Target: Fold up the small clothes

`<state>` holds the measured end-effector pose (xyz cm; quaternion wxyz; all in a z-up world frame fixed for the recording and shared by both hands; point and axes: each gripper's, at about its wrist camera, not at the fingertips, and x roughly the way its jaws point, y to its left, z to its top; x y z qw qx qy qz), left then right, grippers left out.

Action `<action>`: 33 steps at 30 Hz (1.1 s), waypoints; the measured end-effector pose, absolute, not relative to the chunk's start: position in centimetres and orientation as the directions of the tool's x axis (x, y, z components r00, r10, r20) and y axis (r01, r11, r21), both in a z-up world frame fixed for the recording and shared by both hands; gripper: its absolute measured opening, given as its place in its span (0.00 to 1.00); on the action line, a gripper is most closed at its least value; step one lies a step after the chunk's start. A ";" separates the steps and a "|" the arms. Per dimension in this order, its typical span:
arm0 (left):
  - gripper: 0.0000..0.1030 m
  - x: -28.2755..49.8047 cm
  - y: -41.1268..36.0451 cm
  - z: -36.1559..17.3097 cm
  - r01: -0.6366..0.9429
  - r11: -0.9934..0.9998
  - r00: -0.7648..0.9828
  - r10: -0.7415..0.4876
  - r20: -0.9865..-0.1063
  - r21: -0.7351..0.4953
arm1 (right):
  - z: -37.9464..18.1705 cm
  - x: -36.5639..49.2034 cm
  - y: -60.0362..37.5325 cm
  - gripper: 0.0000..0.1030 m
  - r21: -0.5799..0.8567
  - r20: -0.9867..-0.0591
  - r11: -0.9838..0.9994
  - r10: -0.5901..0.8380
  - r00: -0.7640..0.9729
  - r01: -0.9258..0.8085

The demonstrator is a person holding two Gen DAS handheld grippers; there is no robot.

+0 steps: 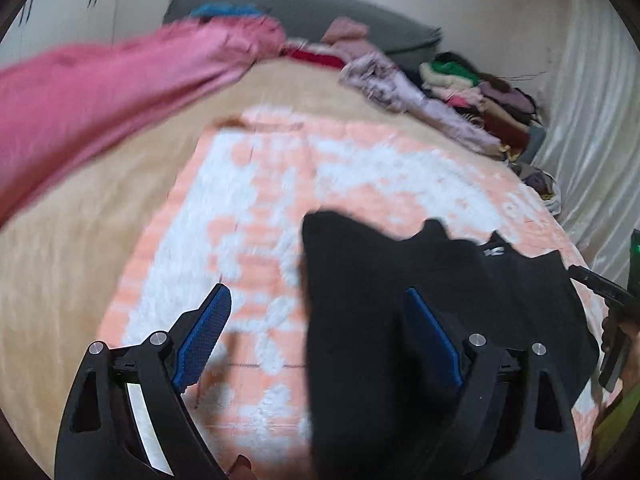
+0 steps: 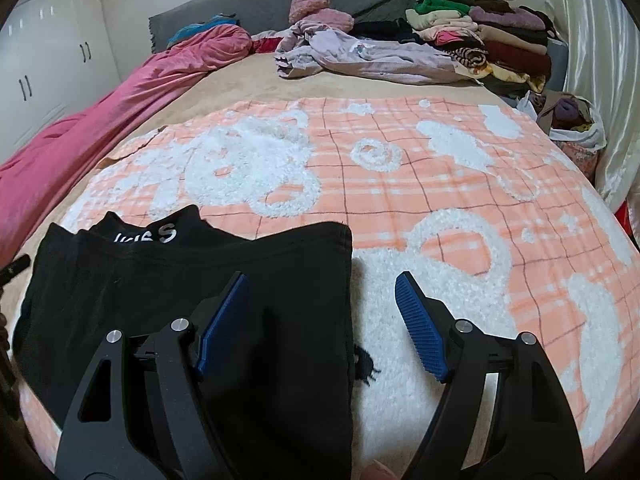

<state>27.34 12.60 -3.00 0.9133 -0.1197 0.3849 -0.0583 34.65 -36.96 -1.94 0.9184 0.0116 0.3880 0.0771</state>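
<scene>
Black garment (image 2: 192, 300) – one, on blanket (image 2: 460, 184) | left gripper (image 1: 316, 328), right gripper (image 2: 320, 312) – jaws spread, empty

Bed (image 2: 240, 80), beige cover. Orange-and-white blanket (image 2: 440, 200) spread ahead of and beneath both tools. Black garment (image 2: 160, 280) flat on blanket, under right tool's left finger. Pink duvet (image 2: 100, 120) far left; loose clothes (image 2: 360, 56), folded stack (image 2: 500, 40) far ahead.

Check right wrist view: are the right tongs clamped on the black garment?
No: the right tongs stand open, blue pads apart, above the right edge of the black garment lying on the orange checked blanket.
</scene>
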 end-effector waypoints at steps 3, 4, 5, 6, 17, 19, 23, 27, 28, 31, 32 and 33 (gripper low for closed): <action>0.84 27.9 13.3 -4.2 0.001 0.941 0.676 -0.250 -0.693 -0.338 | -2.5 35.3 -37.5 0.59 0.114 -0.726 0.985 0.170 0.666 -0.128; 0.82 28.0 13.3 -4.2 0.009 0.936 0.680 -0.263 -0.684 -0.352 | -2.7 35.5 -37.7 0.58 0.135 -0.732 0.983 0.184 0.656 -0.126; 0.71 27.9 13.0 -4.2 0.015 0.937 0.684 -0.265 -0.679 -0.350 | -3.1 35.8 -38.0 0.55 0.160 -0.740 0.979 0.201 0.642 -0.122; 0.63 27.9 12.8 -4.0 0.024 0.938 0.689 -0.266 -0.675 -0.345 | -3.4 36.2 -38.1 0.50 0.181 -0.746 0.976 0.218 0.630 -0.123; 0.08 25.9 11.6 -0.5 0.090 0.954 0.779 -0.246 -0.576 -0.285 | -1.9 35.5 -37.6 0.04 0.229 -0.688 0.958 0.284 0.668 -0.172; 0.08 25.7 11.6 0.1 0.098 0.955 0.794 -0.245 -0.556 -0.280 | -0.9 35.3 -37.5 0.04 0.212 -0.660 0.960 0.280 0.697 -0.184; 0.08 26.1 11.6 -0.3 0.068 0.965 0.801 -0.204 -0.563 -0.253 | -0.8 36.0 -37.2 0.04 0.164 -0.644 0.968 0.252 0.722 -0.191; 0.08 27.3 12.0 -2.3 0.021 0.968 0.760 -0.177 -0.625 -0.248 | -2.9 37.5 -36.7 0.04 0.117 -0.692 0.978 0.204 0.692 -0.172; 0.08 27.5 12.0 -2.8 0.012 0.969 0.750 -0.172 -0.639 -0.246 | -3.3 37.7 -36.5 0.04 0.100 -0.707 0.982 0.185 0.683 -0.163; 0.09 27.8 12.1 -3.5 -0.002 0.971 0.736 -0.161 -0.657 -0.241 | -4.0 37.8 -36.1 0.07 0.055 -0.730 0.988 0.140 0.669 -0.146; 0.10 27.8 12.2 -3.5 -0.004 0.971 0.736 -0.160 -0.657 -0.241 | -4.0 37.7 -36.0 0.10 0.041 -0.731 0.988 0.129 0.670 -0.146; 0.11 27.7 12.2 -3.5 -0.006 0.971 0.737 -0.157 -0.657 -0.239 | -4.0 37.6 -36.0 0.16 0.027 -0.731 0.990 0.115 0.672 -0.140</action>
